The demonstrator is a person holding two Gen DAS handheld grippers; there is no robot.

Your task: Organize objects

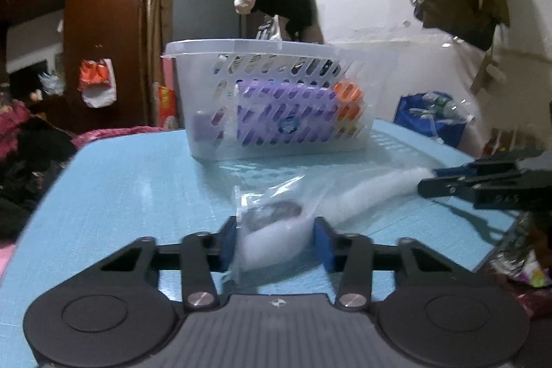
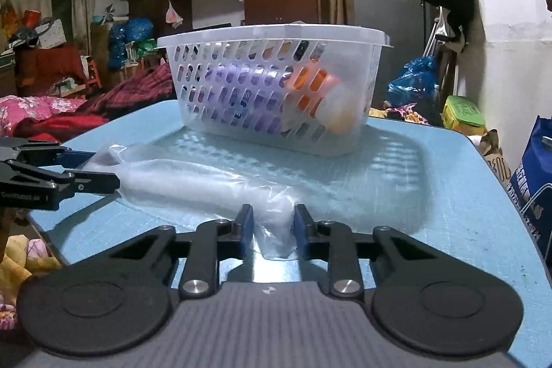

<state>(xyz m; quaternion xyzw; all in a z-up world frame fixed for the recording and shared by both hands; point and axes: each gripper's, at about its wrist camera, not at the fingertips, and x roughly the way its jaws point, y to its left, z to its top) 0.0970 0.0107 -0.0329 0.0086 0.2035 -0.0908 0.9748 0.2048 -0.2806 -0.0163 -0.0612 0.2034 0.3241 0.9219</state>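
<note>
Left wrist view: the left gripper (image 1: 275,240) has its jaws narrowed onto one end of a clear plastic bag (image 1: 276,230); both blue pads (image 1: 324,244) press the bag's sides.
Right wrist view: the right gripper (image 2: 272,228) has its jaws drawn close on the other end of the same bag (image 2: 193,178); the film bunches between them.
Bag: it lies stretched on the blue table (image 1: 131,195) between the two grippers, with something dark and round inside near the left gripper; what it is cannot be told.
Basket: a white slotted basket (image 1: 272,99) stands behind the bag, apart from it, holding a purple pack (image 1: 286,116) and an orange-capped bottle (image 2: 324,99).
Edges: the right gripper sits near the table's right edge in the left wrist view; the left gripper sits at the near left edge (image 2: 45,223) in the right wrist view.
Open room: bare tabletop shows left of the bag and right of the basket (image 2: 448,195).
</note>
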